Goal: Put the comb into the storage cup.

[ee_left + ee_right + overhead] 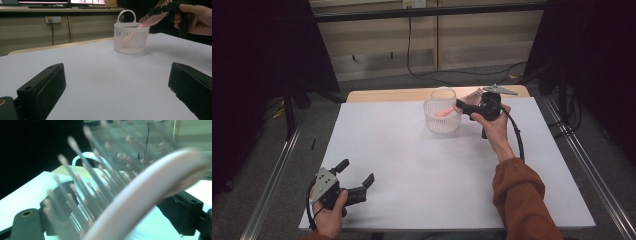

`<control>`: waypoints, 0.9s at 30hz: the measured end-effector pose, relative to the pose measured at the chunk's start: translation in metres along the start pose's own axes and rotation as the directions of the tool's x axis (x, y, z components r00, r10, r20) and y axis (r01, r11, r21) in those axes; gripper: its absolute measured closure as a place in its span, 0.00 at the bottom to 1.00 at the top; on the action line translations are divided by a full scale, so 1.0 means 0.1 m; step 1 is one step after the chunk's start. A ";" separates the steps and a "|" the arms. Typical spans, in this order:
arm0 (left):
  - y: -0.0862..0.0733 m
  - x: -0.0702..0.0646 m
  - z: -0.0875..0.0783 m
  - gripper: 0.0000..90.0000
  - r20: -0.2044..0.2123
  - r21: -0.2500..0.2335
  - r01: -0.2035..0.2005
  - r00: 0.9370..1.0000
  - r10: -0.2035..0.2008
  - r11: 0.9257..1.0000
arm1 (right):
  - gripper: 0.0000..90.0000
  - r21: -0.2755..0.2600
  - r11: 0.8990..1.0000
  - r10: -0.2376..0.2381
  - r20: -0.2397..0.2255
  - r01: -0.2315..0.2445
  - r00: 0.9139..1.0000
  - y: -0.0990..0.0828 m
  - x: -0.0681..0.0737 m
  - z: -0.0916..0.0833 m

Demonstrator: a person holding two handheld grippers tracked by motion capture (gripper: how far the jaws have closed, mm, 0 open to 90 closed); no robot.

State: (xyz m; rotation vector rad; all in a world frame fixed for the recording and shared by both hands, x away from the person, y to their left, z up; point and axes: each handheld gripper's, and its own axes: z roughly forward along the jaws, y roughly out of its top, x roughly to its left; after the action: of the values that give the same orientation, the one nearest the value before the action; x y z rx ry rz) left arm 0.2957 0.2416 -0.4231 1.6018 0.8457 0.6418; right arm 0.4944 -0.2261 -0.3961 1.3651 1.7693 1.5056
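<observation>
Right gripper point(460, 106), held above the far side of the table, has its black jaws nearly closed on the bristled head of a pink hairbrush point(152, 18), whose handle slants down into a white slotted basket point(442, 116). From the left gripper view the brush head shows tilted over the basket's rim, with the pink handle visible through the basket wall and the person's right hand point(197, 17) gripping the tool beside it. The right gripper view looks along the brush itself: its pink back point(150, 195) runs across the frame and its tipped bristles fan up between the two jaws, with the basket's looped handle point(83, 157) behind them. Left gripper point(357, 177) rests low at the near left corner of the white table point(412, 170), well apart from the basket, its jaws spread wide with nothing between them. An orange sleeve point(519, 195) covers the person's right forearm. The basket stands upright on the far middle of the table, near its wooden back edge point(387, 94).
</observation>
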 end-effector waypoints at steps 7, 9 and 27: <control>0.00 0.00 0.00 0.02 0.001 -0.001 0.000 1.000 0.000 1.000 | 0.23 -0.008 1.000 0.008 -0.003 -0.008 1.000 -0.02 0.00 0.05; 0.00 0.00 0.00 0.02 0.001 0.000 -0.002 1.000 0.002 1.000 | 0.22 -0.011 1.000 0.006 0.002 -0.006 1.000 -0.02 0.00 0.06; 0.00 0.00 0.00 0.02 0.003 -0.008 0.007 1.000 -0.007 1.000 | 0.03 -0.044 0.999 -0.009 0.039 0.011 0.999 0.03 0.02 -0.01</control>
State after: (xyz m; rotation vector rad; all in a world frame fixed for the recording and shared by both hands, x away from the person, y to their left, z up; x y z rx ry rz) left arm 0.2958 0.2415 -0.4231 1.5915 0.8453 0.6371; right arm 0.4941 -0.2250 -0.3927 1.3525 1.7066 1.4947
